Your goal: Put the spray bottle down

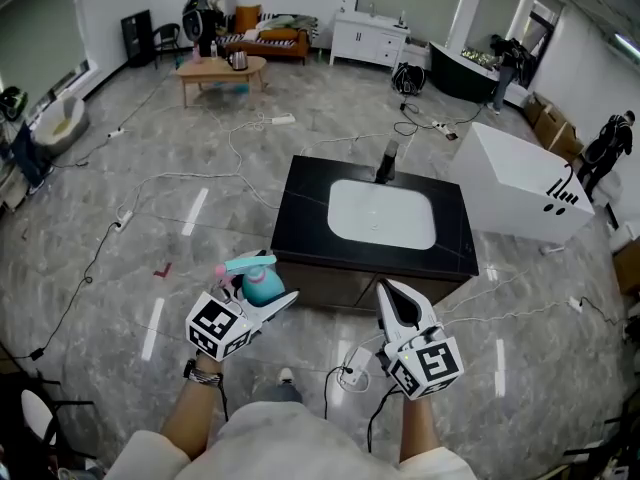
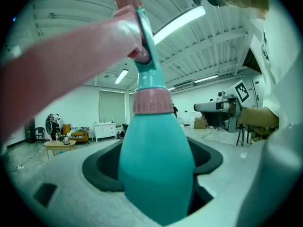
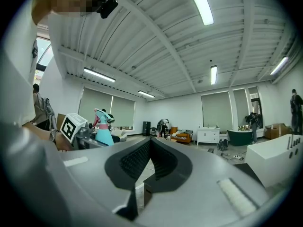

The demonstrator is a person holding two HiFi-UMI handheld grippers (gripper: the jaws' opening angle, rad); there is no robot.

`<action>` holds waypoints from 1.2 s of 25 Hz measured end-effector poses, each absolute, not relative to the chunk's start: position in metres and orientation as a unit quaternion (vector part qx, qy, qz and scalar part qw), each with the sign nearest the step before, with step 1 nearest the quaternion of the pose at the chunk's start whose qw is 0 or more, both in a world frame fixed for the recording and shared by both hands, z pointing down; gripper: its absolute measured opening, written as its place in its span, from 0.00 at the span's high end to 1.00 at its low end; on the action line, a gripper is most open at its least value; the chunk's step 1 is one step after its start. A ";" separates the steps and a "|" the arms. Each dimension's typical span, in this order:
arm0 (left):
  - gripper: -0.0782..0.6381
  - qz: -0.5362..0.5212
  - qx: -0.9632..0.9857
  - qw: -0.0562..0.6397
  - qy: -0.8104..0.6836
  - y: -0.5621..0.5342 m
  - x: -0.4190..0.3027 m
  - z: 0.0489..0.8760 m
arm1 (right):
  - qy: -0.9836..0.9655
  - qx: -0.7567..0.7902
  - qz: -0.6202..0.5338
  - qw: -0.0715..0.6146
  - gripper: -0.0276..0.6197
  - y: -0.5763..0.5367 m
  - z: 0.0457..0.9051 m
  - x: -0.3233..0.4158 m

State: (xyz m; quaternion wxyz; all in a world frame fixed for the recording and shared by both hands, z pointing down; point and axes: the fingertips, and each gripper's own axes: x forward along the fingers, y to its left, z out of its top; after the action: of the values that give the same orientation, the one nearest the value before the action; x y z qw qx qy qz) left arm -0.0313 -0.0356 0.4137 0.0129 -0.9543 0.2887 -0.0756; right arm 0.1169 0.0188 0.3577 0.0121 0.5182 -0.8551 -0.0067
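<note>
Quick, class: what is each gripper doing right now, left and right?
Left gripper: closed on the teal spray bottle.
Right gripper: closed, with nothing between its jaws.

Your room is bright. Long light strips (image 3: 201,6) on the ceiling shine down, and they show as white streaks on the shiny floor (image 1: 120,288). Shadows are soft and small. The head view bends at its sides. Both gripper views are round with black corners, and lines curve near the rim. In the left gripper view the spray bottle (image 2: 156,164) is so close it looks fuzzy, and everything looks a bit green.
</note>
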 end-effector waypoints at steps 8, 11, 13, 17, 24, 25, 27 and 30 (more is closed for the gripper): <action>0.34 -0.071 -0.957 0.008 0.281 -0.114 -0.037 0.415 | -0.851 0.523 -0.006 0.045 0.95 -0.059 0.366 0.107; 0.34 -0.072 -0.957 0.006 0.280 -0.137 -0.039 0.419 | -0.849 0.526 0.000 0.056 0.95 -0.082 0.374 0.106; 0.34 -0.073 -0.957 0.004 0.279 -0.150 -0.039 0.423 | -0.849 0.524 0.005 0.060 0.95 -0.096 0.378 0.105; 0.34 -0.073 -0.958 0.000 0.278 -0.175 -0.041 0.427 | -0.852 0.520 0.017 0.065 0.95 -0.120 0.385 0.101; 0.34 -0.073 -0.959 -0.006 0.273 -0.203 -0.042 0.431 | -0.853 0.519 0.024 0.055 0.95 -0.148 0.388 0.094; 0.34 -0.073 -0.959 -0.008 0.273 -0.207 -0.042 0.432 | -0.855 0.516 0.024 0.055 0.95 -0.150 0.388 0.093; 0.34 -0.073 -0.959 -0.012 0.274 -0.215 -0.040 0.436 | -0.856 0.514 0.023 0.051 0.95 -0.156 0.387 0.094; 0.34 -0.076 -0.958 -0.016 0.276 -0.228 -0.038 0.444 | -0.855 0.518 0.023 0.037 0.95 -0.168 0.386 0.099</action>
State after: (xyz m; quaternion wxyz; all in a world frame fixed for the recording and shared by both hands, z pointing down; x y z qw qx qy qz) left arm -0.0376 -0.2285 0.4439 -0.0159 -0.9580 0.2761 -0.0761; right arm 0.0987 -0.1677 0.3862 0.0370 0.5175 -0.8546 0.0229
